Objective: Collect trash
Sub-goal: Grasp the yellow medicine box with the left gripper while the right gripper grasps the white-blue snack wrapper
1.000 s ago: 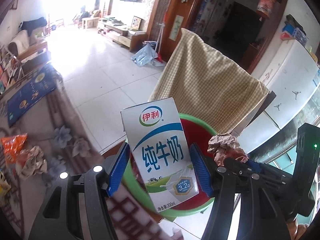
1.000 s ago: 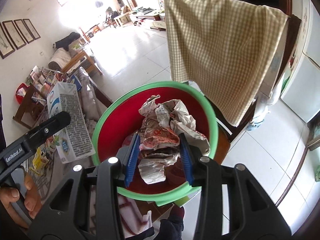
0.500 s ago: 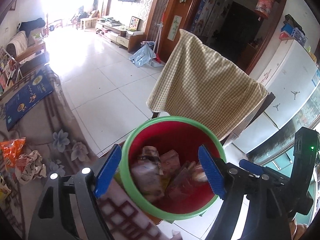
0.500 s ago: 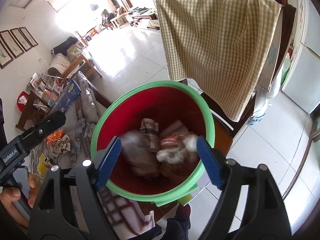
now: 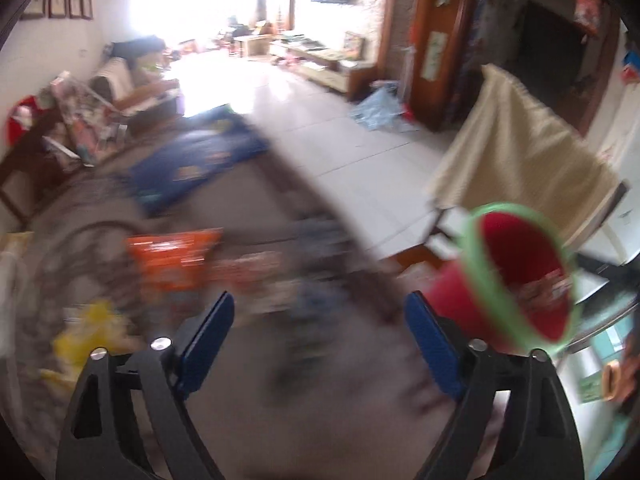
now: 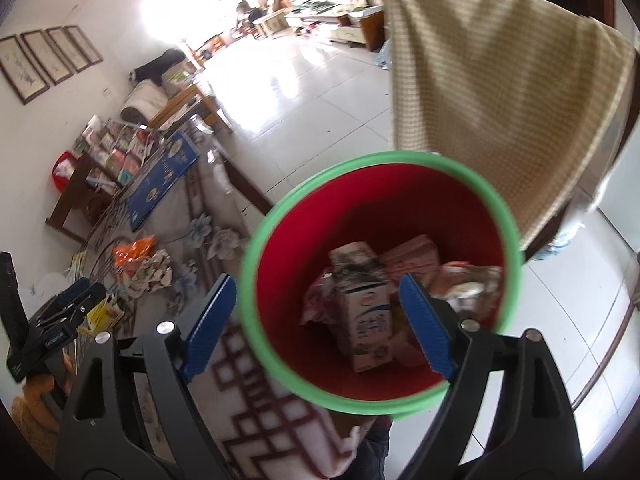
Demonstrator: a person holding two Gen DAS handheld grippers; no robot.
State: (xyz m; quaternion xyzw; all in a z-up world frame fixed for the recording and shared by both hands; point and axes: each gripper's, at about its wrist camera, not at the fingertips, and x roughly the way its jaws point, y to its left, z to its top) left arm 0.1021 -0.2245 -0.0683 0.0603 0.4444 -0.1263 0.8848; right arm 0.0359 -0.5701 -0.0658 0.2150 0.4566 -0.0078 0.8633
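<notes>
A red bin with a green rim stands below my right gripper, whose jaws are opening with nothing between them. Inside the bin lie a white milk carton and crumpled paper. My left gripper hangs over the patterned tablecloth, its jaws opening and empty; this view is blurred by motion. There the bin sits off to the right. An orange snack bag, a yellow wrapper and a crumpled paper ball lie on the table.
A chair draped with a checked cloth stands just behind the bin. A blue board lies farther along the table. Shelves of books line the left wall. White tiled floor stretches beyond the table's edge.
The milk carton and the crumpled paper dropped from the grippers into the bin. Both sets of jaws opened wide. My left gripper swung left, away from the bin and over the littered table.
</notes>
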